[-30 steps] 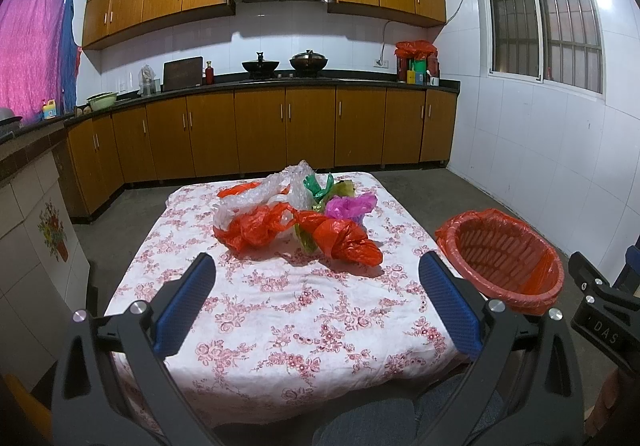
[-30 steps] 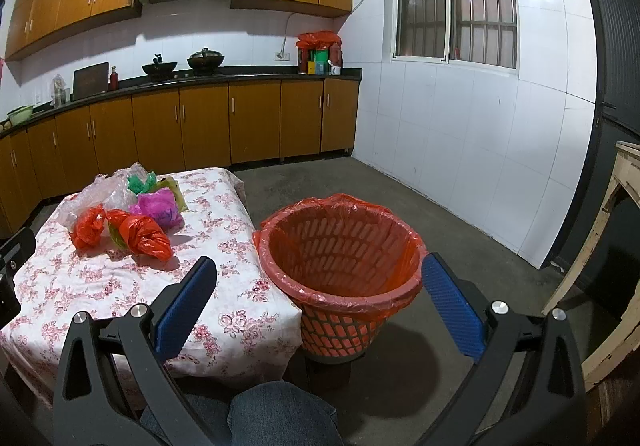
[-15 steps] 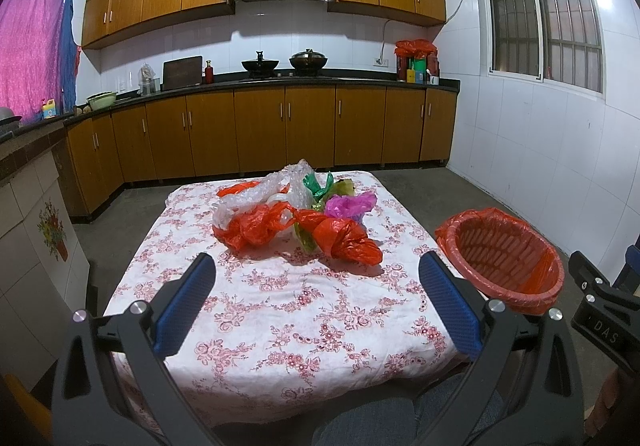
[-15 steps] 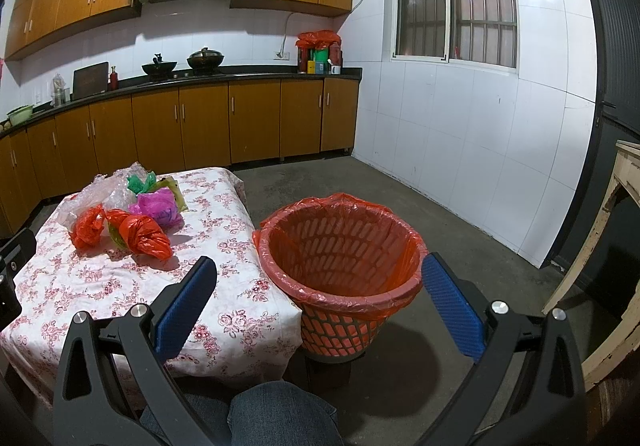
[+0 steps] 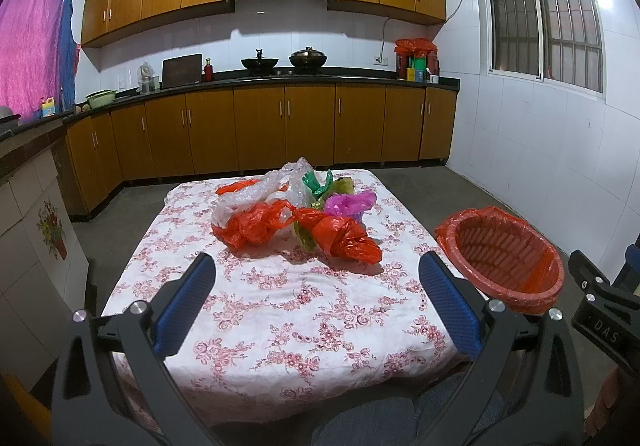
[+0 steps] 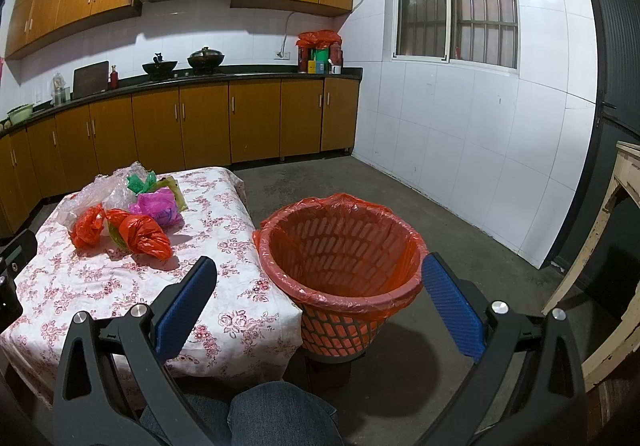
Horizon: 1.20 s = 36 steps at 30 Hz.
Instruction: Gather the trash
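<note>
A heap of crumpled plastic bags lies on the floral-cloth table (image 5: 280, 310): a red bag (image 5: 344, 238) (image 6: 142, 236) nearest, another red one (image 5: 250, 226), a clear one (image 5: 248, 194), a green one (image 5: 318, 182) and a pink one (image 5: 348, 202) (image 6: 158, 204). An orange basket lined with a red bag (image 5: 500, 262) (image 6: 344, 246) stands on the floor right of the table. My left gripper (image 5: 318, 294) hovers open over the table's near half, short of the heap. In the right wrist view my right gripper (image 6: 320, 298) is open in front of the basket, with nothing in it.
Wooden cabinets and a dark counter (image 5: 280, 80) with pans run along the far wall. A white tiled wall (image 6: 460, 150) closes the right side. A pale wooden table leg (image 6: 600, 238) stands at far right. A person's denim knee (image 6: 280, 414) is below the grippers.
</note>
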Motion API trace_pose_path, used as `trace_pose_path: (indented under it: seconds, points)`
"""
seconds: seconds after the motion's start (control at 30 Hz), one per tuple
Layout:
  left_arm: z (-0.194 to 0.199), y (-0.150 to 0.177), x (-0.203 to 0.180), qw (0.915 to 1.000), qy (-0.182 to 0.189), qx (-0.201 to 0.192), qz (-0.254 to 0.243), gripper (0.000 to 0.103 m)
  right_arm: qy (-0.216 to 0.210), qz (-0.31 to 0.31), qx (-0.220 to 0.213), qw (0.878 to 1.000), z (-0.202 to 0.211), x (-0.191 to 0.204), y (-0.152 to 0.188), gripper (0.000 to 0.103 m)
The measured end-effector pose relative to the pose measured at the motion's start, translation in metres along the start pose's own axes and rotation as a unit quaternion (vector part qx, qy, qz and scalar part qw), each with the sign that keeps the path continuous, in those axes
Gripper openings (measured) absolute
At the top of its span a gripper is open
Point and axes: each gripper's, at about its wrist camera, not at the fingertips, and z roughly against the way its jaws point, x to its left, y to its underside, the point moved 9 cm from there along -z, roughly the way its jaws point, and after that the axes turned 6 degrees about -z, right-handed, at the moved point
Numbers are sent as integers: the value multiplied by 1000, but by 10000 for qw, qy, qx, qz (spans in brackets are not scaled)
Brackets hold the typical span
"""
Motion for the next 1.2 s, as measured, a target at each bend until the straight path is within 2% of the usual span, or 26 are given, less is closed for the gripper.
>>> trace_pose_path:
  seconds: [0.33, 0.6, 0.93, 1.2]
  points:
    - [1, 1, 0, 10000, -6, 33, 19, 99, -9, 32, 13, 10000, -2, 1, 0, 101]
    - [-9, 11, 12, 9997, -173, 121, 106, 99, -265, 168, 67, 9995, -14, 20, 1, 101]
    - [-33, 21, 65, 9963, -603, 381, 488, 99, -848, 371, 237, 9954, -39, 71, -1, 101]
    - [-53, 24, 127, 9898, -991, 514, 881, 99, -1541, 577, 556, 9848, -79, 142, 2, 101]
